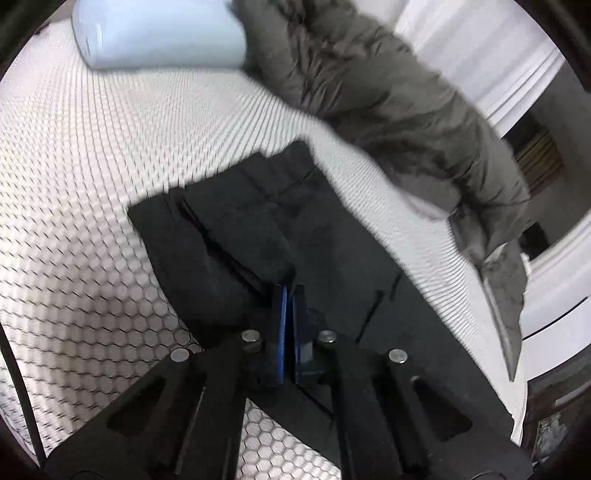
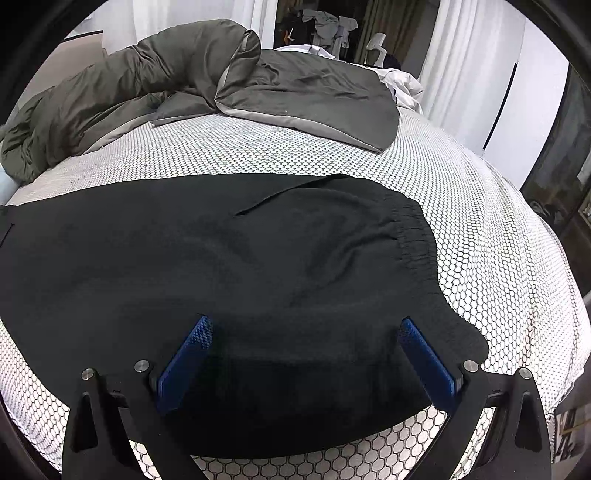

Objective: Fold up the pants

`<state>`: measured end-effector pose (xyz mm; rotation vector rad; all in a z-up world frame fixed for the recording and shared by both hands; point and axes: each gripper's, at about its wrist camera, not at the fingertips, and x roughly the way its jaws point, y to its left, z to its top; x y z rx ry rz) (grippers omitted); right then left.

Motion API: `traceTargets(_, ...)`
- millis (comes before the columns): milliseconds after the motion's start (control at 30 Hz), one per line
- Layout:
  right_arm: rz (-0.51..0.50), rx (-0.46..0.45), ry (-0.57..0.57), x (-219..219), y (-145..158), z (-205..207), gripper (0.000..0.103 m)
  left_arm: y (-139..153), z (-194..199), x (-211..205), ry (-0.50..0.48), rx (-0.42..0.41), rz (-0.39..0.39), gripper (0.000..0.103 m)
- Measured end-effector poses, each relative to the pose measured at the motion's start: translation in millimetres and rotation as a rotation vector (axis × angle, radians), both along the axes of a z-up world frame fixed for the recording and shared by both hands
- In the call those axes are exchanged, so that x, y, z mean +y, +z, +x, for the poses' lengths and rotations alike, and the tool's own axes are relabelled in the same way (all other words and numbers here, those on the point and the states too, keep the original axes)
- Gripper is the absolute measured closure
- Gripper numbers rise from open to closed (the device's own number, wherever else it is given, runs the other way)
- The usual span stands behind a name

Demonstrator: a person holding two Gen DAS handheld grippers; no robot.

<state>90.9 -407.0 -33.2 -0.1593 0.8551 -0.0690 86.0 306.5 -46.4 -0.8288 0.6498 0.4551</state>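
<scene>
left wrist | left hand-held gripper (image 1: 289, 295) angled down, pinching pants (image 1: 236, 221) | right hand-held gripper (image 2: 306, 332) spread over pants

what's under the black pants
The black pants lie flat on a honeycomb-patterned bed sheet, which shows all around them. Whatever is beneath the fabric itself is covered.

One pair of black pants (image 2: 236, 258), spread under and ahead of the fingers in both views. One grey-green duvet (image 2: 177, 77), bunched well beyond the fingers. One pale blue pillow (image 1: 155, 33), far ahead-left of the left fingers. One honeycomb-print sheet (image 2: 498, 258). Two grippers: left gripper (image 1: 289, 295), right gripper (image 2: 304, 328), each with two blue pads (image 2: 188, 354). One white bedding heap (image 2: 400, 83), far beyond.
</scene>
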Motion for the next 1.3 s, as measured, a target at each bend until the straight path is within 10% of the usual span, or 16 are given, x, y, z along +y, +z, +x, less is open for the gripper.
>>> traceTargets(167, 0.002, -0.003, -0.003, -3, 0, 3, 0.000, 18, -34, -6, 0.019, -0.067, 0.033, 0.103)
traceTargets(667, -0.035, 0.012, 0.031, 5, -6, 12, 0.000, 8, -47, 6, 0.093, 0.064, 0.087, 0.102)
traceTargets(700, -0.033, 0.009, 0.028, 4, -5, 11, 0.000, 14, -49, 3, 0.116, 0.063, 0.118, 0.099)
traceTargets(800, -0.015, -0.009, 0.010, 1, -1, 10, 0.000, 29, -50, -9, 0.130, 0.047, 0.141, 0.031)
traceTargets(1000, -0.023, -0.010, 0.152, 42, -3, 6, 0.000, 40, 4, -107, -0.287, 0.050, 0.278, 0.000)
traceTargets(1167, -0.074, -0.003, 0.303, 91, -17, -3, 0.000, 28, 36, -221, -0.701, 0.086, 0.417, 0.001)
traceTargets(1300, -0.095, 0.048, 0.346, 103, -30, -2, 0.000, -2, 48, -254, -0.794, 0.247, 0.550, 0.001)
